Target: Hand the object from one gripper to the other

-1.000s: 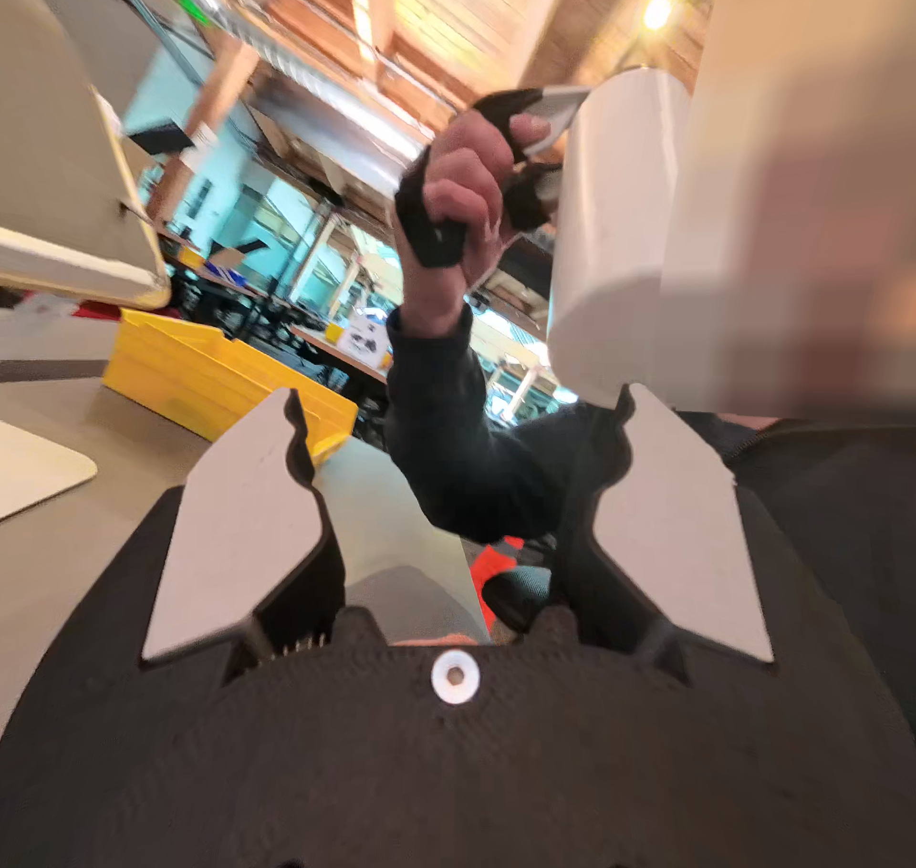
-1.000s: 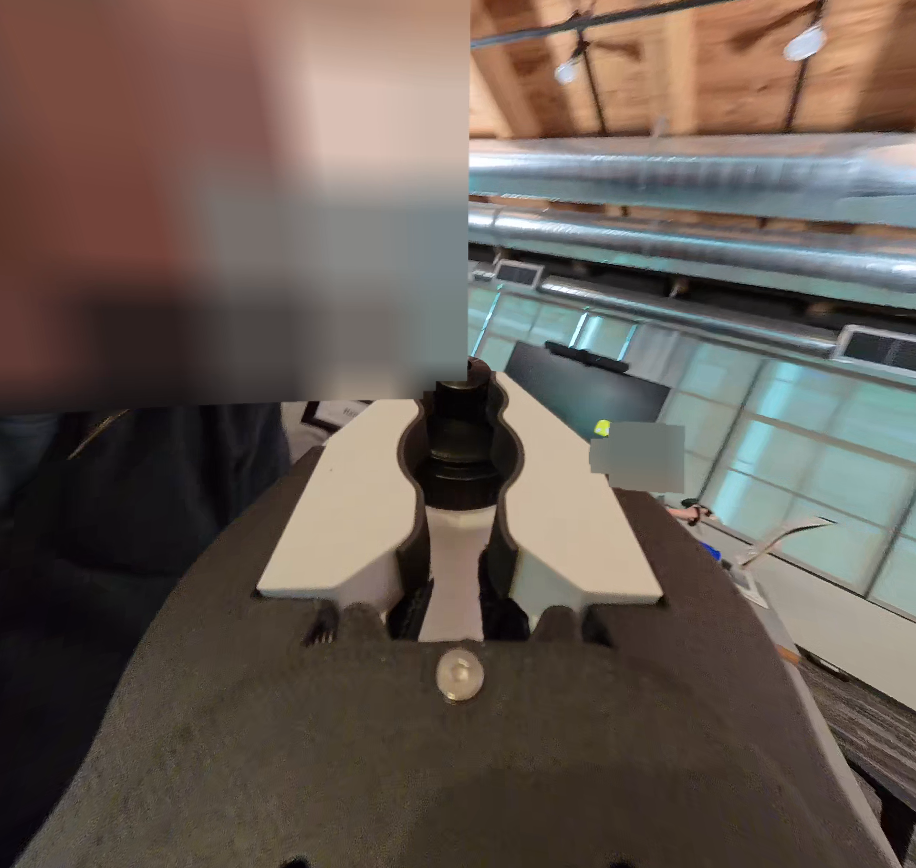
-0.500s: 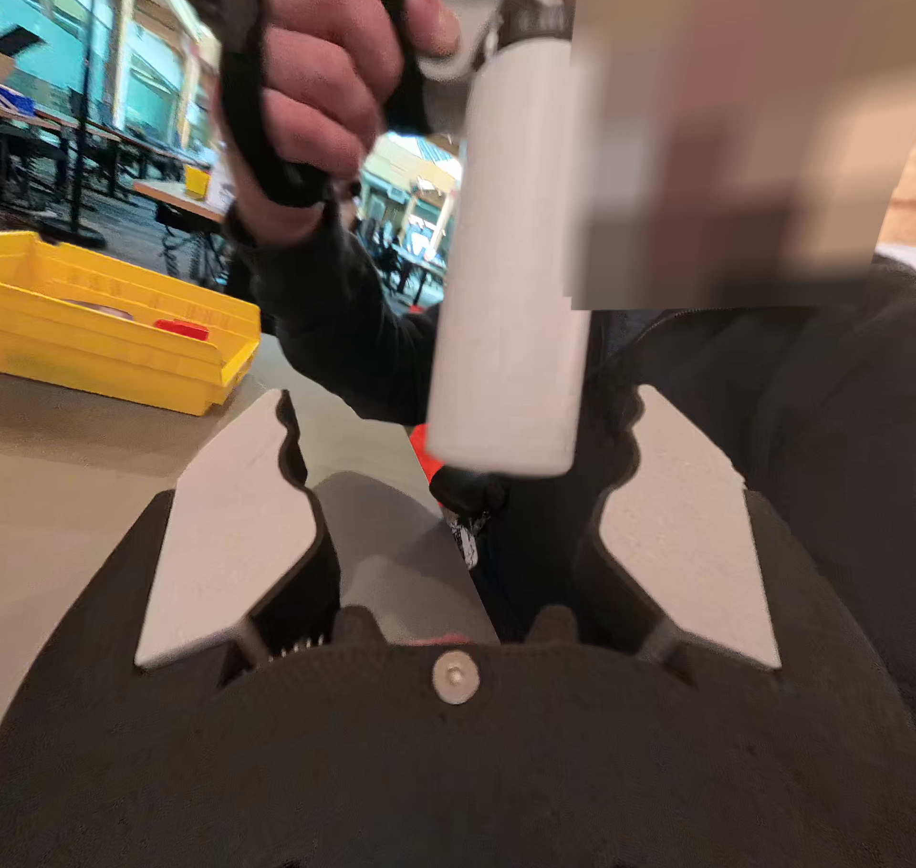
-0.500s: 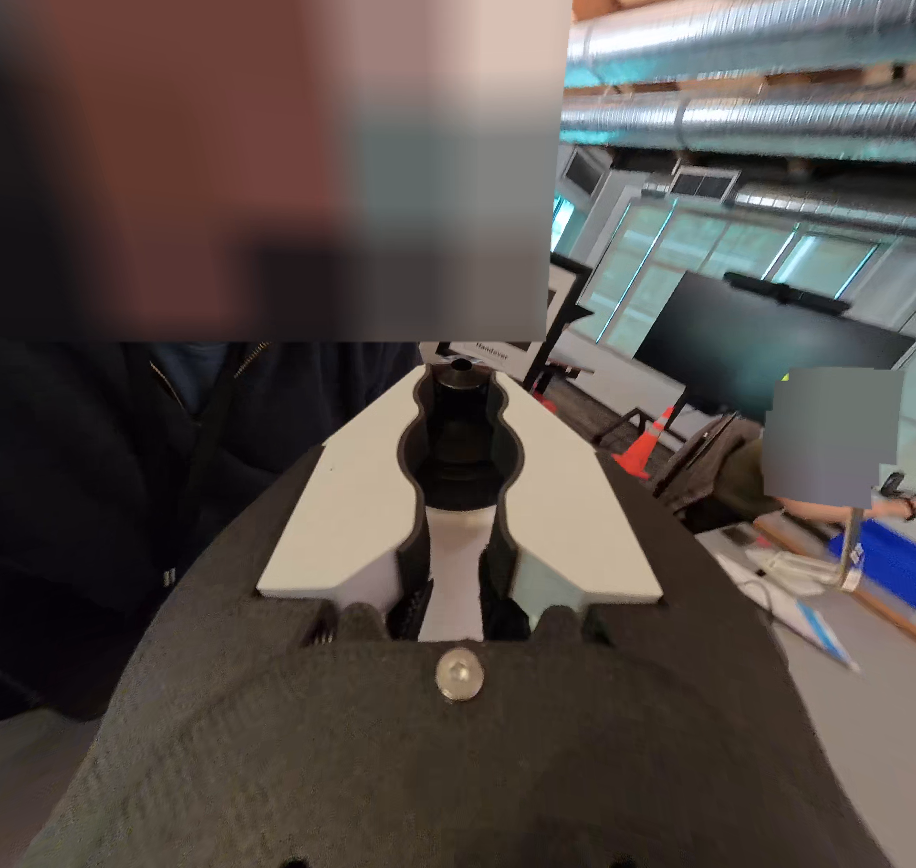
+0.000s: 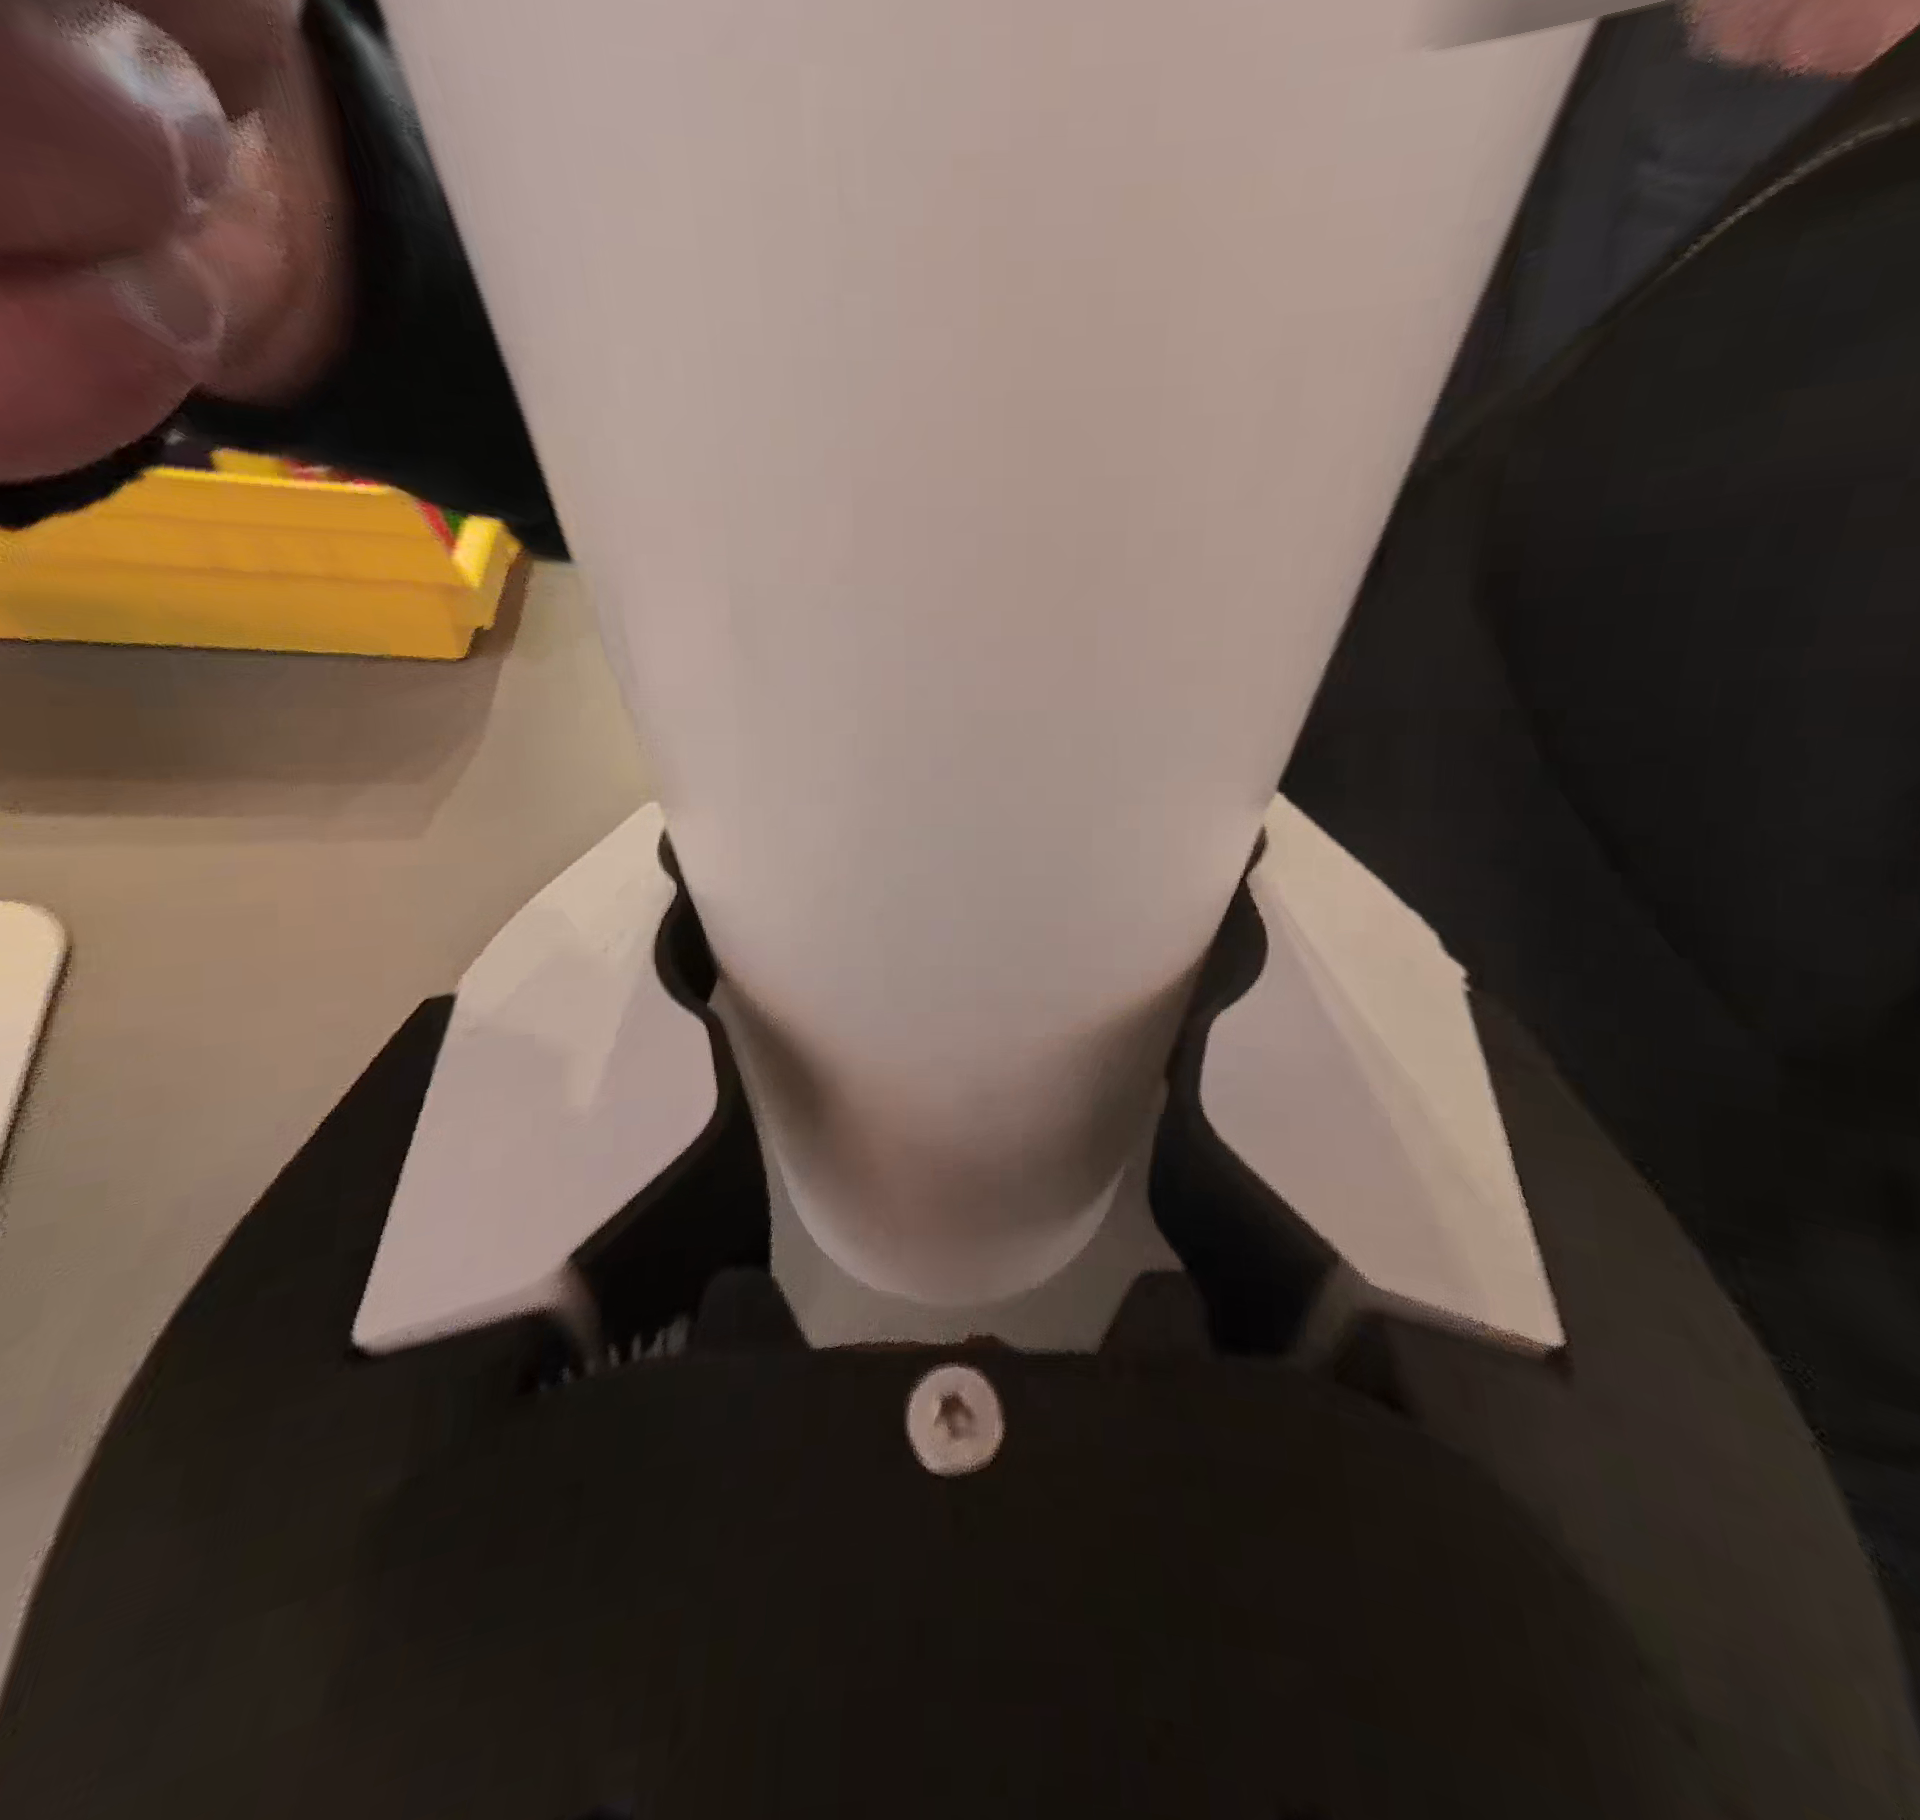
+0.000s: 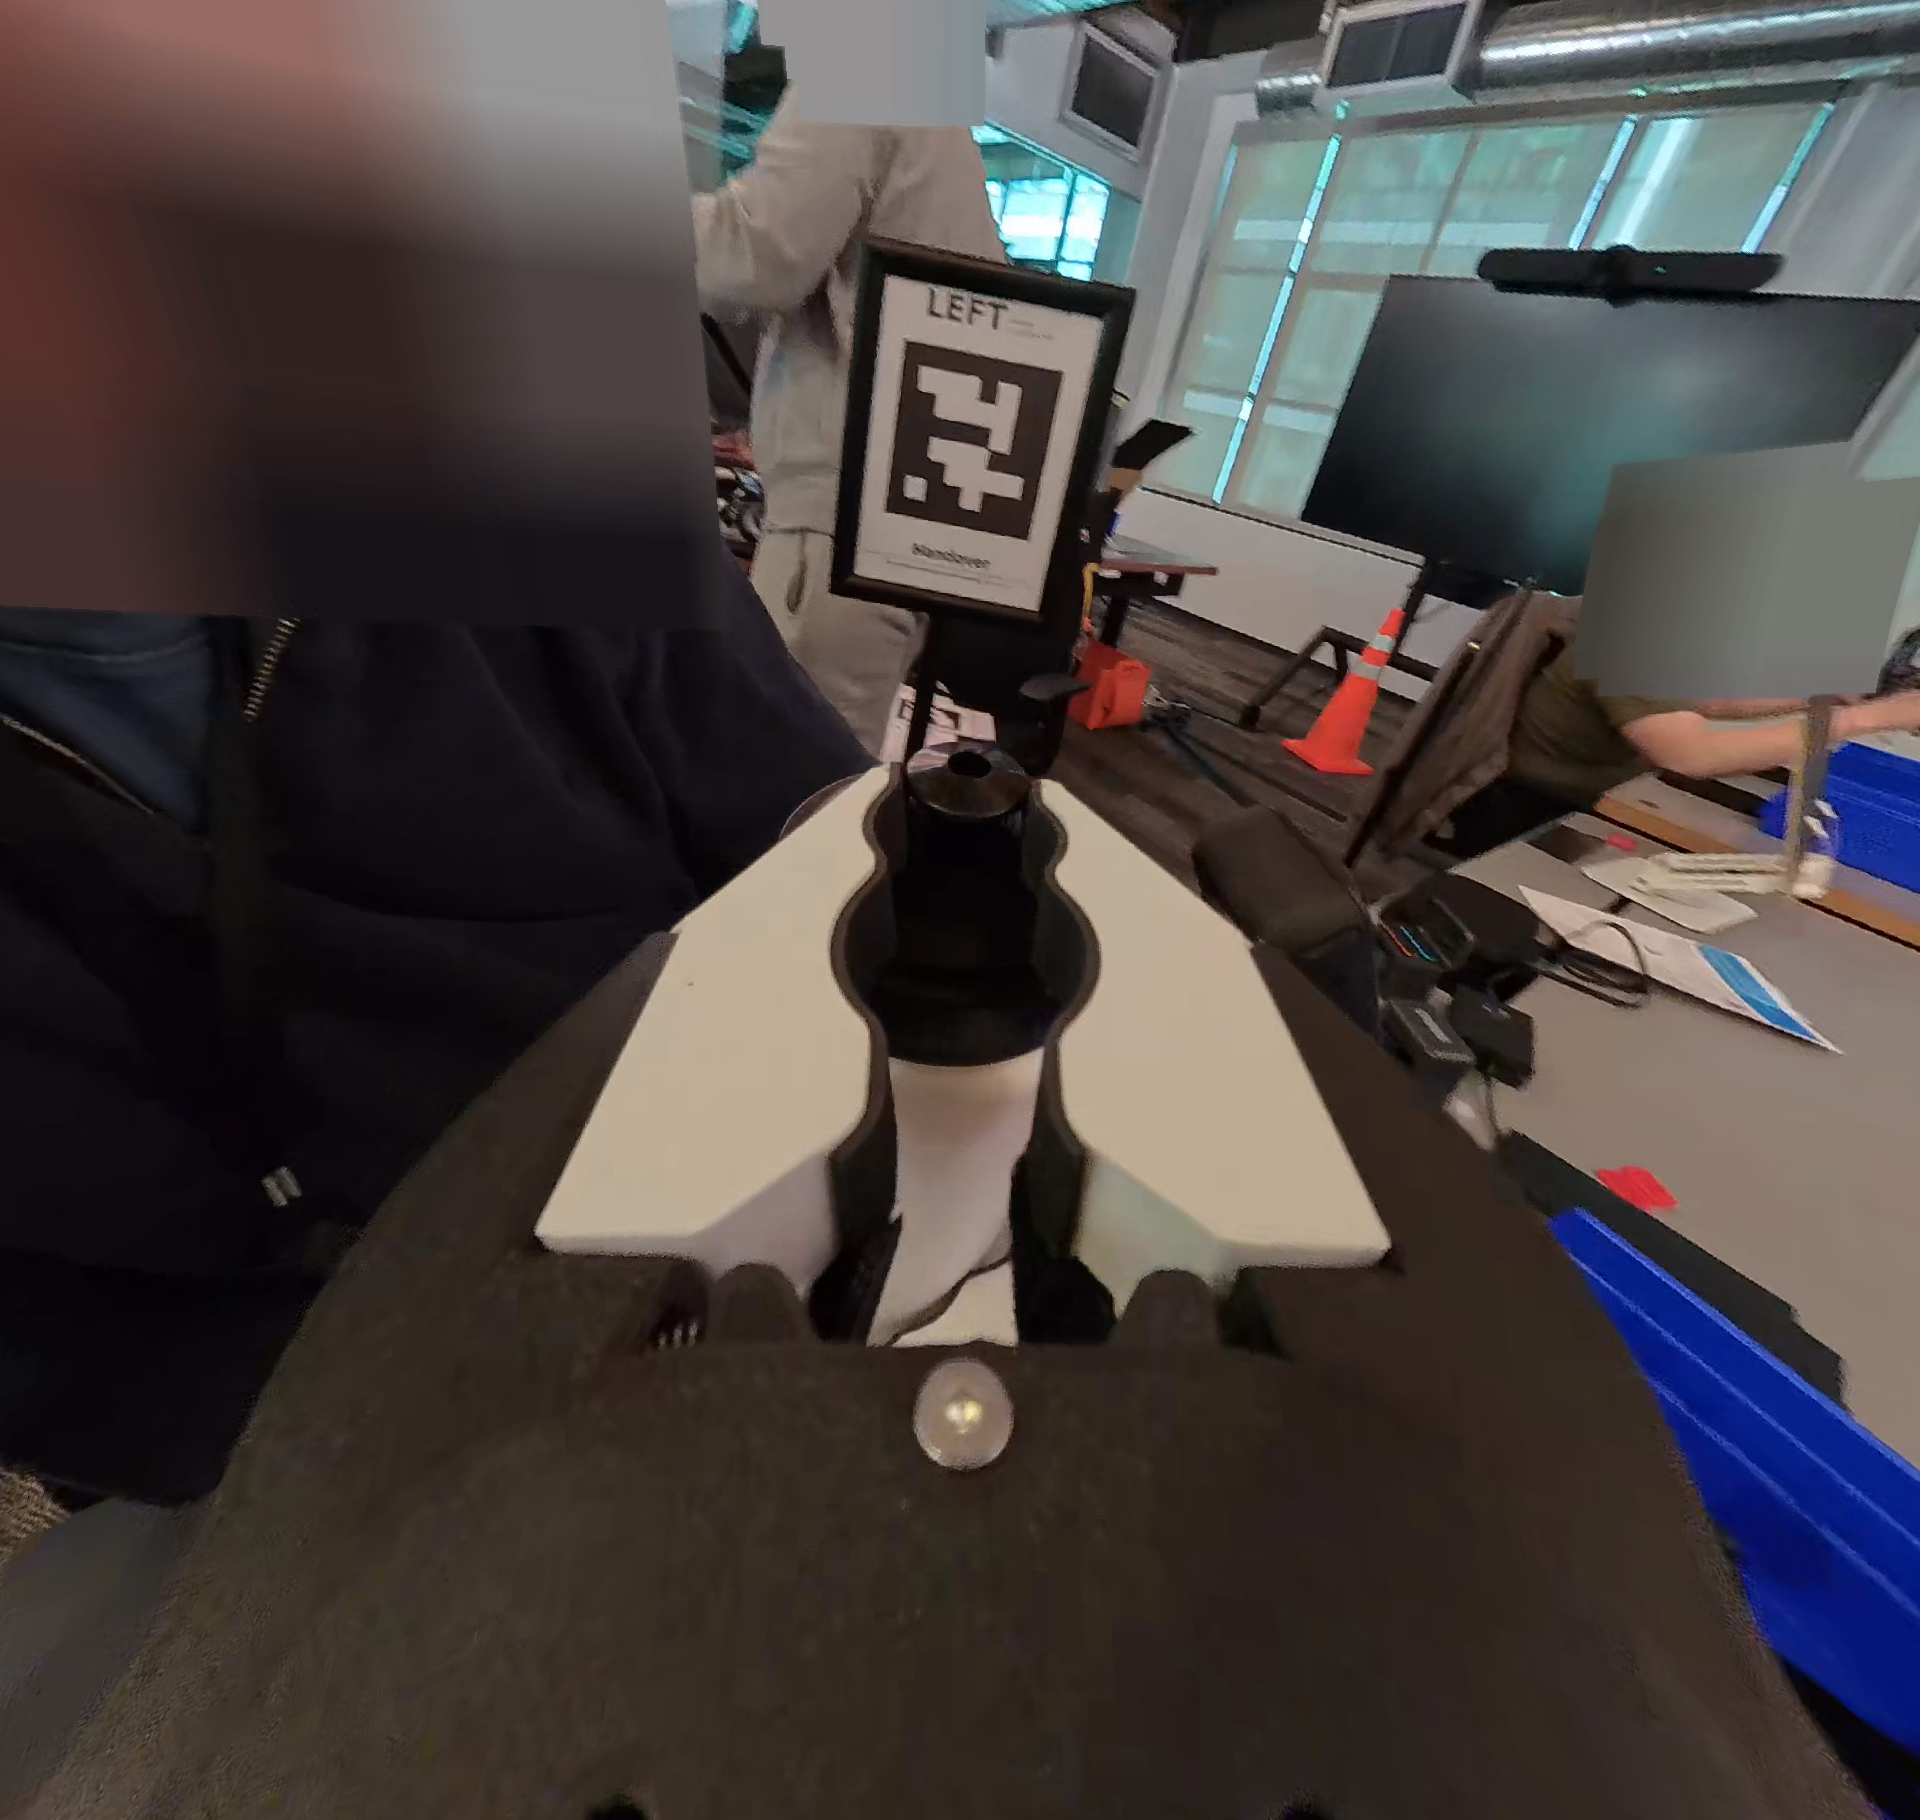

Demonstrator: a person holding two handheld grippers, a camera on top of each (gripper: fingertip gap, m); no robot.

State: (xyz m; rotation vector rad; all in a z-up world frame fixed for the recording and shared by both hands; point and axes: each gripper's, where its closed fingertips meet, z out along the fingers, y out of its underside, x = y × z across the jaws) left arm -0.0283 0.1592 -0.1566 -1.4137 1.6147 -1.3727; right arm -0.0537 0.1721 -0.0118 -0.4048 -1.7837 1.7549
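The object is a white bottle (image 5: pixel 956 420) with a black cap (image 6: pixel 961 897). In the left wrist view its body fills the middle of the frame and its bottom end sits deep between my left gripper's (image 5: pixel 961 835) fingers (image 5: pixel 540 1074), which press on both of its sides. My right gripper (image 6: pixel 966 783) is shut on the bottle's neck, with the white body (image 6: pixel 961 1147) and the black cap between its fingers (image 6: pixel 748 1064). The hand (image 5: pixel 104 212) holding the right gripper is blurred at the upper left of the left wrist view.
A yellow bin (image 5: pixel 260 565) stands on the tan table (image 5: pixel 260 835), with a white mat (image 5: pixel 21 991) at the left edge. The right wrist view shows a framed marker sign (image 6: pixel 977 430), an orange cone (image 6: pixel 1351 700), a blue bin (image 6: pixel 1714 1375) and a seated person (image 6: pixel 1621 731). Some 15 cm of space lies between my two pairs of fingers.
The bottle has come down from above into my left gripper, whose fingers have closed in on its bottom end. The right gripper has tilted downward, still holding the neck.
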